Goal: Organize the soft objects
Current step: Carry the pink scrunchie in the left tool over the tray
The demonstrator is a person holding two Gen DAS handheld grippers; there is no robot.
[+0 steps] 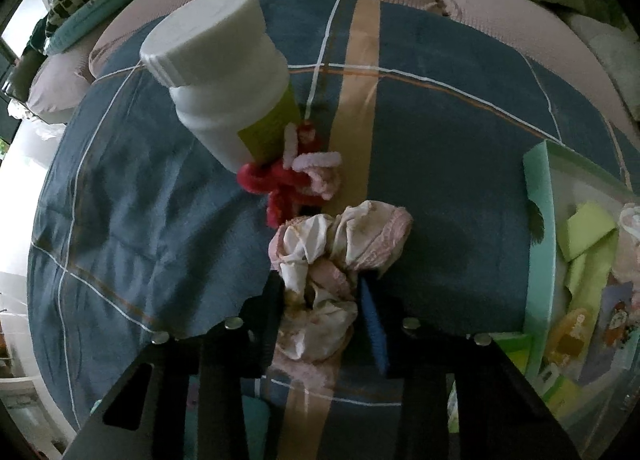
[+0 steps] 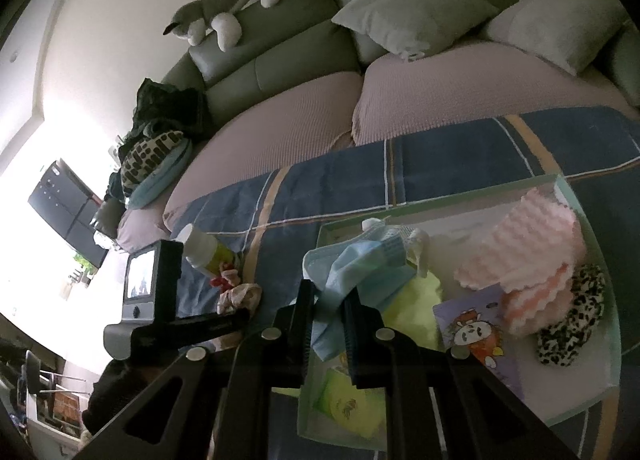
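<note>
My left gripper (image 1: 324, 300) is shut on a crumpled cream and pink scrunchie (image 1: 344, 244), held just over the blue plaid cloth (image 1: 160, 196). Beyond it lie a red and pink chenille twist (image 1: 296, 176) and a white bottle (image 1: 224, 72) with a green label. My right gripper (image 2: 330, 312) is shut on a light blue face mask (image 2: 352, 264) above the left end of a clear green-rimmed box (image 2: 440, 196). The box holds a pink knitted piece (image 2: 532, 244), a yellow-green cloth (image 2: 416, 300), a leopard-print item (image 2: 572, 316) and a cartoon card (image 2: 476, 332). The left gripper (image 2: 236, 312) with its scrunchie (image 2: 240, 296) shows in the right wrist view.
The cloth lies over a pink sofa seat (image 2: 304, 116). Grey cushions (image 2: 408, 8) and a plush husky (image 2: 224, 8) sit on the sofa back. A patterned cushion and dark clothes (image 2: 156, 156) pile up at the sofa's left end. The box's rim (image 1: 540, 220) stands at the right.
</note>
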